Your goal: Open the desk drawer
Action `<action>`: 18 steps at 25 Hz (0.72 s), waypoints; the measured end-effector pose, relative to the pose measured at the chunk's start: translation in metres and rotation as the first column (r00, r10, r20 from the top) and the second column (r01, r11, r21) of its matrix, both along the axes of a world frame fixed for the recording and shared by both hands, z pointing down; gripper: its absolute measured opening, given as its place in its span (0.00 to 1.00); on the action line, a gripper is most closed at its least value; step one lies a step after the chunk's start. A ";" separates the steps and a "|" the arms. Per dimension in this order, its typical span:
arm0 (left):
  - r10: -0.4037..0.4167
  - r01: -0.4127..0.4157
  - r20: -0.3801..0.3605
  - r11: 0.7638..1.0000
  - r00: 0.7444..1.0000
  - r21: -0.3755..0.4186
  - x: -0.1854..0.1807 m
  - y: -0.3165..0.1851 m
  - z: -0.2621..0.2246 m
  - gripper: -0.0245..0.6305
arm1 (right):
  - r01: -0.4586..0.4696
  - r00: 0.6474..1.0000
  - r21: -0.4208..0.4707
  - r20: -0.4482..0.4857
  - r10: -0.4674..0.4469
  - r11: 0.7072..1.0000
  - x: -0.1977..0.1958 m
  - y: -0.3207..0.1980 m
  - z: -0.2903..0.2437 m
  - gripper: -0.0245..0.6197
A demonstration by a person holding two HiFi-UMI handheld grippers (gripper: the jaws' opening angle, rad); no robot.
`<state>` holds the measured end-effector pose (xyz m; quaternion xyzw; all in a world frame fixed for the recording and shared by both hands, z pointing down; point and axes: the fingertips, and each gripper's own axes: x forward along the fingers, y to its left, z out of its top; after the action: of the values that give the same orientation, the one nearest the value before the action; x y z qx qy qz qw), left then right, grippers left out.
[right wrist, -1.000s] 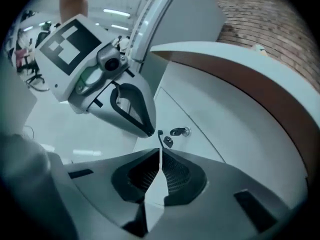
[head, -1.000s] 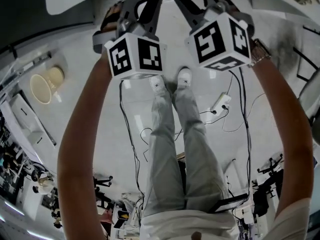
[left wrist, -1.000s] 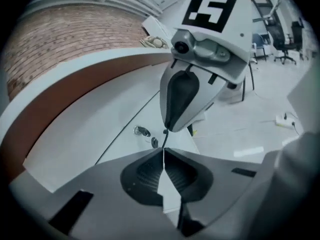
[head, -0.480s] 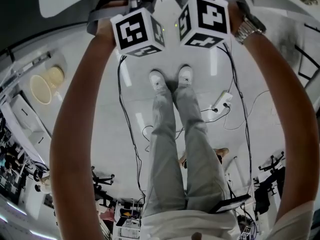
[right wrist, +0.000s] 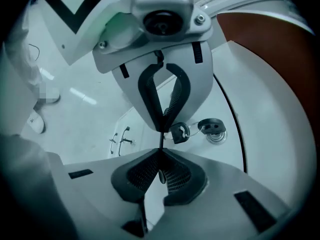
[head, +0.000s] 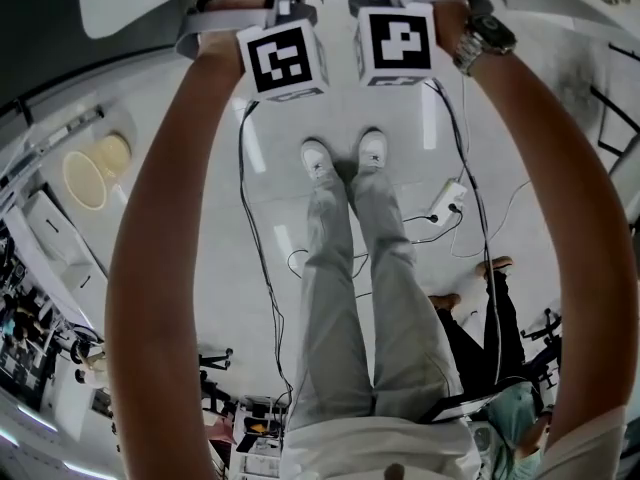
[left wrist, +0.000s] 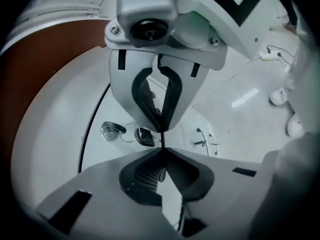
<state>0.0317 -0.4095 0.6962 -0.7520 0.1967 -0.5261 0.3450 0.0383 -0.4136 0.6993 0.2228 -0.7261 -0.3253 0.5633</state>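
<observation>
The white drawer front [left wrist: 65, 134] [right wrist: 250, 149] lies under a brown desktop [left wrist: 45, 49] [right wrist: 270, 39]. A round lock [left wrist: 111, 130] [right wrist: 212, 126] sits in it, with a key and dark fob [left wrist: 145, 136] [right wrist: 179, 132] hanging from it. My left gripper [left wrist: 162, 141] hovers close in front of the panel; its jaws are closing, their tips meet, and nothing is between them. My right gripper [right wrist: 161, 139] stands the same way, with jaws closing and tips together on nothing. In the head view only the two marker cubes [head: 285, 60] [head: 397, 43] show, side by side at the desk's edge; the jaws are hidden there.
My own legs and white shoes [head: 345, 158] stand below the grippers. Cables and a power strip [head: 447, 201] lie on the floor. A round bin [head: 85, 173] stands at left. Another person [head: 490, 308] is at lower right. Two small metal handles [left wrist: 202, 143] show on a farther cabinet.
Both grippers moved toward the desk edge at the top of the head view, and their cubes rolled to face the camera squarely. A second person came in at lower right.
</observation>
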 end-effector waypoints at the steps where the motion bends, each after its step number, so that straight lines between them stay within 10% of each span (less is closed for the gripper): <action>1: 0.004 -0.004 0.007 1.000 1.000 0.011 0.002 0.000 0.001 0.08 | -0.006 1.000 -0.006 0.003 0.006 1.000 0.001 0.001 0.001 0.10; 18: -0.011 0.011 -0.006 1.000 1.000 -0.019 0.001 0.022 0.000 0.07 | -0.013 1.000 -0.036 -0.012 0.013 0.999 0.004 0.023 -0.001 0.09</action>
<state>0.0327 -0.3874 0.6959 -0.7556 0.1969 -0.5275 0.3346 0.0425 -0.3903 0.6982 0.2154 -0.7270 -0.3098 0.5737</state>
